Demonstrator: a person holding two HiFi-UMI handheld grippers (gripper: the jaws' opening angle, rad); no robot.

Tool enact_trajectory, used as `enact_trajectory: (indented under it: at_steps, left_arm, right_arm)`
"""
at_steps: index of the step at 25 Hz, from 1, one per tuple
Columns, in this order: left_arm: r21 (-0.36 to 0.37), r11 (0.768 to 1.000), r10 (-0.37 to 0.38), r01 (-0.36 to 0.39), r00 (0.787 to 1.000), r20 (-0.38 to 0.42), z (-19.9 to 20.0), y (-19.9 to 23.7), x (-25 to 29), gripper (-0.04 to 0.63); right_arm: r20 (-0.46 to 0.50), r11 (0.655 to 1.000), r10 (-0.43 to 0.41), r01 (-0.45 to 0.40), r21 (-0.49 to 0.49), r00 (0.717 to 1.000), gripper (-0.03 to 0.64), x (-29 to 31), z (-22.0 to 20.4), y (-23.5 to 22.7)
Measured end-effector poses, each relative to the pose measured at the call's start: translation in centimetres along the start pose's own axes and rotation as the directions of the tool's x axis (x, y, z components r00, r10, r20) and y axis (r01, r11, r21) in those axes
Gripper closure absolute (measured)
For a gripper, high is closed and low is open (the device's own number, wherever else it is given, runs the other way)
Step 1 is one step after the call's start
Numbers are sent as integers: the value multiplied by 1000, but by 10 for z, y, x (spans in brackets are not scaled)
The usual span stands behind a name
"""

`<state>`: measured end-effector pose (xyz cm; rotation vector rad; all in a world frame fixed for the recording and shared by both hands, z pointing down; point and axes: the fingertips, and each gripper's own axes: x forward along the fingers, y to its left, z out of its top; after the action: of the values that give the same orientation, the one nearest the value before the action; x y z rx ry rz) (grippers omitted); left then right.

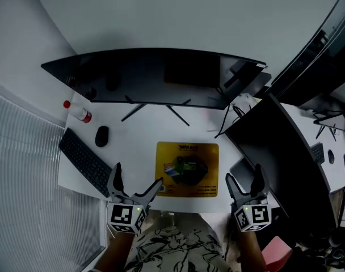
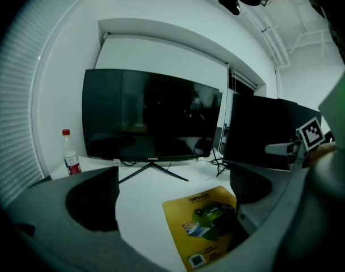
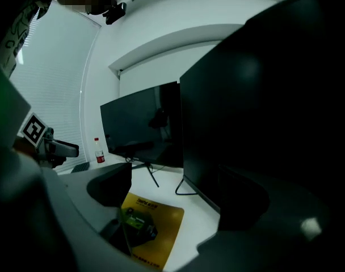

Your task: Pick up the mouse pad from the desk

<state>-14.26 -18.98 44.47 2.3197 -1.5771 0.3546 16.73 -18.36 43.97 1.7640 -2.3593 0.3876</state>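
Mouse pad lies flat on the tabletop, just ahead of and between your left gripper and right gripper; both pairs of fingers spread empty, left nearer its corner.

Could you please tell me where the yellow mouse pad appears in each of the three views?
Head view: the mouse pad lies at lower centre, square to the camera.
Left gripper view: lower right of centre, turned at an angle.
Right gripper view: lower left of centre.
Shared landmark: the red-capped bottle, which stands to the pad's left and farther back in all three views.
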Motion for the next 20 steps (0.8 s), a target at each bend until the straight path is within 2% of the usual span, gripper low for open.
enact_trajectory:
  at_steps: [6, 13, 20]
  left_arm:
    - [-16, 1000, -10, 9, 993, -114, -53, -2, 38, -5]
    - [-57, 998, -51, 39, 972, -227, -118, -8, 71, 3]
    - [-77, 996, -63, 42, 950, -305, -164, -13, 90, 23]
  right_arm:
    - [-160, 998, 71, -69, 13, 985, 152, 42, -72, 7]
    - [-310, 996, 80, -64, 60, 947, 153, 71, -150, 2]
    - [-414, 994, 102, -78, 74, 905, 154, 82, -197, 5]
